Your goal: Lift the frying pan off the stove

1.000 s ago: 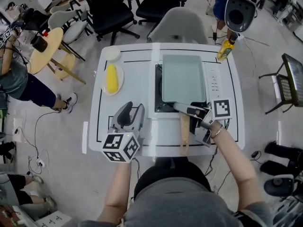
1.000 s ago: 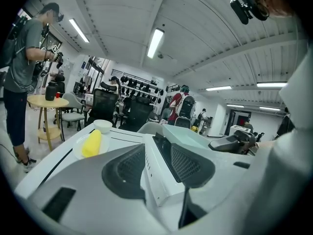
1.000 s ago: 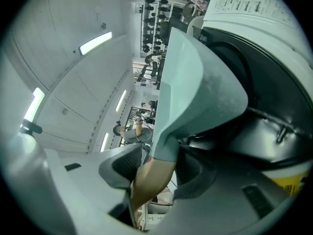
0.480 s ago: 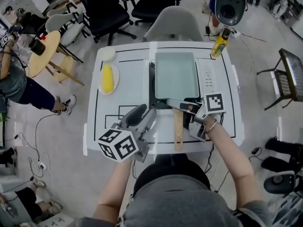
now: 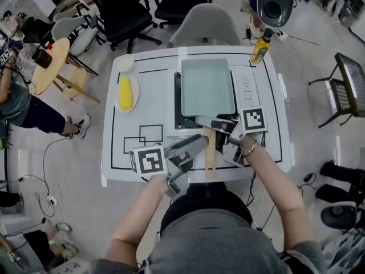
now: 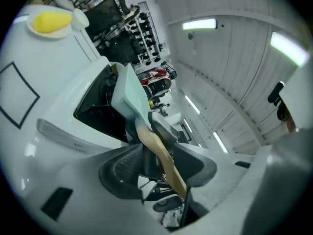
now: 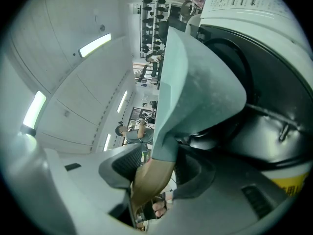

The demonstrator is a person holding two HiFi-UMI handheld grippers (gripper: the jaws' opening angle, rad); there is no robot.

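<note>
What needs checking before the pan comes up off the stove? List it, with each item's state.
1. Grip of the right claw on the wooden handle: ok, clamped.
2. Grip of the left claw: not ok; the handle stands between its jaws, but they have just been opening.
3. The frying pan sits level on the stove: ok.
4. Pan empty: ok.
5. The bottle stands clear of the pan: ok.
6. Stove switched off: cannot tell.
</note>
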